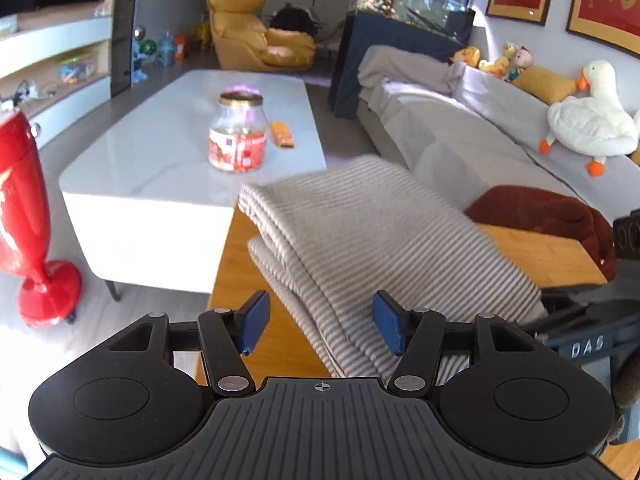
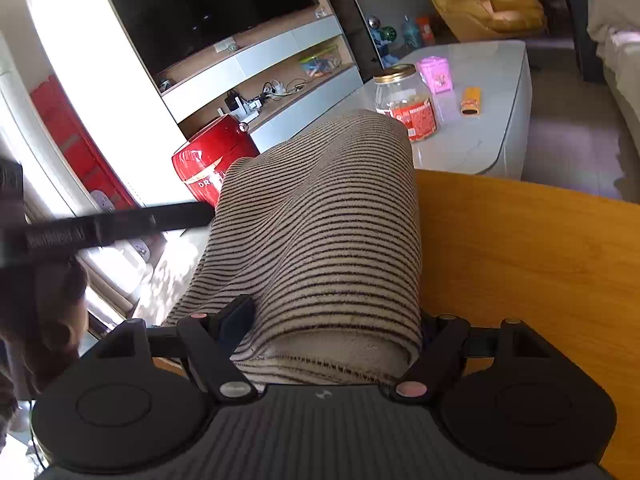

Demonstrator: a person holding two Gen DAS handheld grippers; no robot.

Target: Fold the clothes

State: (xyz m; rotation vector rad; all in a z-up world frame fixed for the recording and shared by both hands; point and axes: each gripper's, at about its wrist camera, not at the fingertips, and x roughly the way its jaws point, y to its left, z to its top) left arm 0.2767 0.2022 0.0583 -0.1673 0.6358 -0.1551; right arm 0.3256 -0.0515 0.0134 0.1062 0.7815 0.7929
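Note:
A beige garment with thin dark stripes [image 1: 360, 240] lies folded in layers on the wooden table [image 1: 248, 280]. My left gripper [image 1: 320, 326] is open, its blue pads on either side of the garment's near edge, not pinching it. In the right wrist view the same striped garment [image 2: 320, 232] fills the wide gap between the fingers of my right gripper [image 2: 332, 332] and bulges up in a thick roll; the pads are mostly hidden by the cloth. The other gripper [image 1: 588, 344] shows at the right edge of the left wrist view.
A dark red garment [image 1: 552, 216] lies at the wooden table's far right. A white coffee table [image 1: 168, 152] carries a glass jar [image 1: 238, 136] and an orange packet [image 1: 282, 134]. A red fan [image 1: 24, 216] stands left. A grey sofa [image 1: 460, 132] with plush toys is right.

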